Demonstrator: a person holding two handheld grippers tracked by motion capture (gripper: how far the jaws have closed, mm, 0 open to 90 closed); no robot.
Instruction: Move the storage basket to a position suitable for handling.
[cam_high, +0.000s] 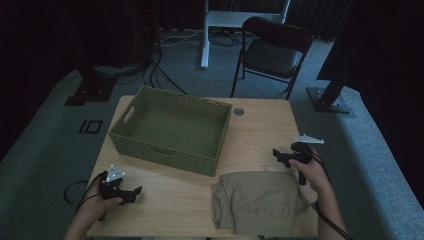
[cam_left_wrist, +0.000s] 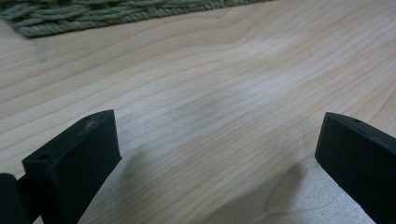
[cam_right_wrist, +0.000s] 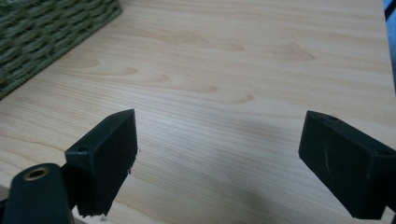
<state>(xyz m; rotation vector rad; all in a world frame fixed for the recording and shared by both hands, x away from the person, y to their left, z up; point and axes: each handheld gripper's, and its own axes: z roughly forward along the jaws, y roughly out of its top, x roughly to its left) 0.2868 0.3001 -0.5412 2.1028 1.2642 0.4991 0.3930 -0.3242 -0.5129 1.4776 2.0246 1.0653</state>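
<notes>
A green woven basket (cam_high: 172, 130) sits empty on the left half of the wooden table (cam_high: 260, 130). Folded khaki trousers (cam_high: 257, 200) lie at the front edge, right of centre. My left gripper (cam_high: 134, 194) rests low at the front left corner, open, with bare wood between its jaws; in the left gripper view (cam_left_wrist: 217, 154) the basket's base (cam_left_wrist: 93, 14) runs along the top. My right gripper (cam_high: 279, 155) hovers just above the trousers' far right corner, open and holding nothing; the right gripper view (cam_right_wrist: 219, 158) has the basket wall (cam_right_wrist: 42, 32) at upper left.
A black folding chair (cam_high: 272, 52) stands behind the table on grey carpet. White desk legs (cam_high: 205, 35) and cables lie farther back. A round cable hole (cam_high: 238, 111) marks the table's far edge. Bare wood lies between the basket and the trousers.
</notes>
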